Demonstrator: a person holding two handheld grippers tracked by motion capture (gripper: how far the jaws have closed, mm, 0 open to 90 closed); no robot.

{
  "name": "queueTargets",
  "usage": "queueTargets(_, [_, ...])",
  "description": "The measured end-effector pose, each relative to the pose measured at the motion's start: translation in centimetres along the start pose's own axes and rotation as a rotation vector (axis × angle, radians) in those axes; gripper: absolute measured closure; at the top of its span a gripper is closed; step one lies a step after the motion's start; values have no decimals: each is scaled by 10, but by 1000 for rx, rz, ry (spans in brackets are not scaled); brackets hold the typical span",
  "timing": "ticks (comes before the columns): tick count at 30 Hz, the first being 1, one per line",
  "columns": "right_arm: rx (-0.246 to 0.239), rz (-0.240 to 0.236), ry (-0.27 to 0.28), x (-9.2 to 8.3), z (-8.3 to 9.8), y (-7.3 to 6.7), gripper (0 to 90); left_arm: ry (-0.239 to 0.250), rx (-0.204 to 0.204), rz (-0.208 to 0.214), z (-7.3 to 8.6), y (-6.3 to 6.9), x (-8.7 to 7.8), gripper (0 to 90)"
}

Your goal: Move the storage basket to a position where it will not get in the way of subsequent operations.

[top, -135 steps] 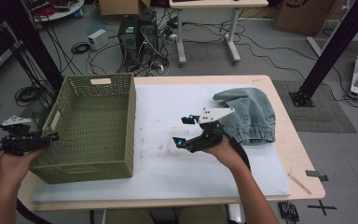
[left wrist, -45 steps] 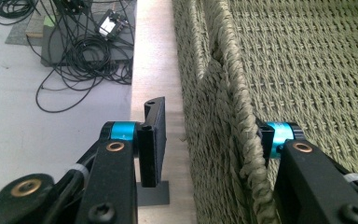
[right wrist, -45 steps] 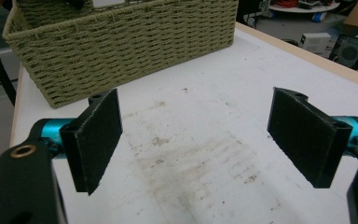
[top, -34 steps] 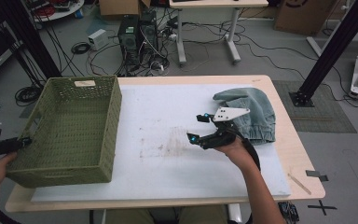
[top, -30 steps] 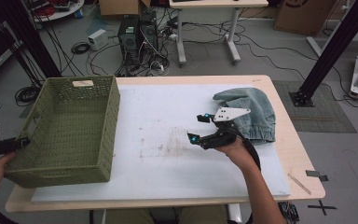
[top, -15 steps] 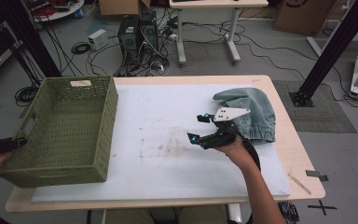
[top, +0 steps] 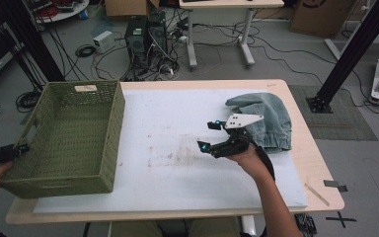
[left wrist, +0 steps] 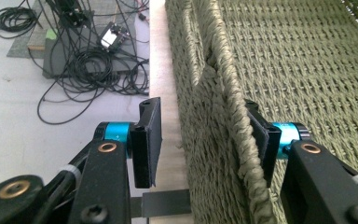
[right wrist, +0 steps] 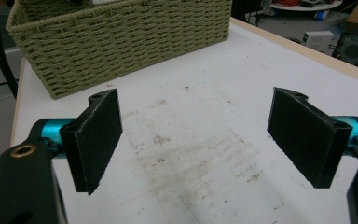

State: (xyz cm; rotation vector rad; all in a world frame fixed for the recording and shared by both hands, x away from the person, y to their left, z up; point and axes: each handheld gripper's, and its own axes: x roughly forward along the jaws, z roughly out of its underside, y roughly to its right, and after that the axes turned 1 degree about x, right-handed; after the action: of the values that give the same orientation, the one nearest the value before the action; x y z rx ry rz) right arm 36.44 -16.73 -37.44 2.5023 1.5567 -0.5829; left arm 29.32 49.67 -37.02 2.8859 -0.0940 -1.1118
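Here, at the far left edge of the table (top: 296, 163), the left gripper (top: 0, 154) sits at the near-left wall of the green woven basket (top: 74, 133). In the left gripper view its jaws straddle the basket's rim (left wrist: 233, 126): the inner pad lies against the inside of the weave, while the outer pad (left wrist: 145, 140) stands off the outside wall with a clear gap of table edge showing between. So the jaws are about half open, have just been easing wider, and are not clamped on the wall though it runs between them. The basket stands empty on the white mat (top: 177, 143), long axis running near to far, its left side overhanging the table edge, handle slot in the far wall. Moving right: bare, stained mat in the middle. Then the right gripper (top: 208, 134), hovering over the mat with jaws spread wide and nothing between them; in the right gripper view they point left toward the basket across open mat. Just right of and behind that hand lies a crumpled grey-blue garment (top: 264, 121) near the table's right edge. Judgement: the garment looks like the thing bound for the basket. It lies behind the right fingers, opposite to where they point, so that hand, much the nearer, would need to turn round to reach it.
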Motion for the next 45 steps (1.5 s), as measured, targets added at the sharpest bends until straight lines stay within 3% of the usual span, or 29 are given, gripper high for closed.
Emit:
queueTargets(6, [-2,-3,-1,1,0,0,180,35,25,34,-1,1,-1,525])
queueTargets(9, [-1,-5,1,1,0,0,180,47,29,33,-1,1,-2,478])
queueTargets(14, [0,1,2,-1,1,1,181,127,39,59,-5,-1,-13,435])
queueTargets(21, [3,2,4,-4,3,1,180,179,57,85,-15,4,-28,412])
queueTargets(32, [2,11,1,-9,6,2,180,250,123,181,-35,35,-38,376])
queueTargets(41, [5,33,-14,-17,12,4,180,277,164,249,-50,76,-31,326])
queueTargets(45, [9,41,-22,-20,15,6,180,294,160,271,-52,91,-26,299])
